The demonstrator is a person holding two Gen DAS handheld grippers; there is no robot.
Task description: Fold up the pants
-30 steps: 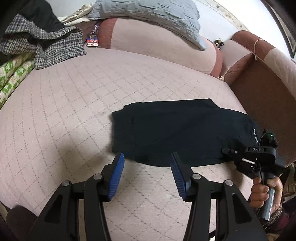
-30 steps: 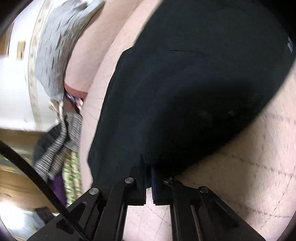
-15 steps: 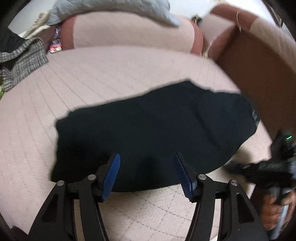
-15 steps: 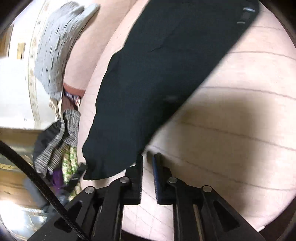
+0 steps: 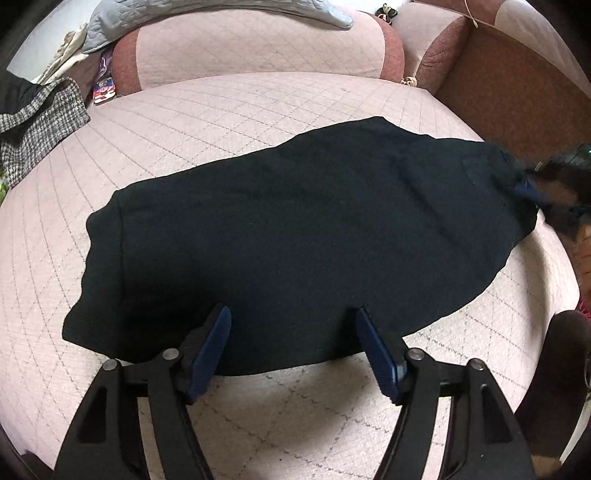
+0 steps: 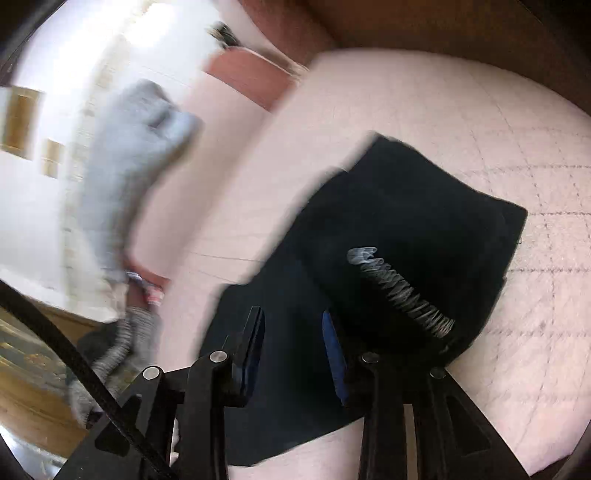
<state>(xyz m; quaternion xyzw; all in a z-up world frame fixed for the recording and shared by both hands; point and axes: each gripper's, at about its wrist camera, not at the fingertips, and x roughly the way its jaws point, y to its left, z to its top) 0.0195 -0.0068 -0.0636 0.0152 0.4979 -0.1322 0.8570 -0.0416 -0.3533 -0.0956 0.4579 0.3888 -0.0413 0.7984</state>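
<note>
Black pants [image 5: 295,221] lie folded in a long flat band across the pink quilted cushion [image 5: 221,122]. My left gripper [image 5: 292,317] hovers over their near edge. Its jaws are opening wide, with only the flat cloth below and nothing pinched. In the left wrist view my right gripper [image 5: 554,188] is a dark blur at the pants' right end. Its own view is blurred: the right gripper [image 6: 291,317] is over that end of the pants [image 6: 406,229], beside a white print [image 6: 399,291]. Its jaws are opening and the blue pads press on nothing.
A grey pillow [image 5: 221,14] lies on the pink bolster [image 5: 258,48] at the back. Checked and dark garments [image 5: 37,122] are piled at the left. A brown armrest [image 5: 517,85] walls off the right side. Bare cushion surrounds the pants.
My left gripper came in low over the pants' near edge and spread wider. My right gripper went from shut to open and swung along the pants to their far end.
</note>
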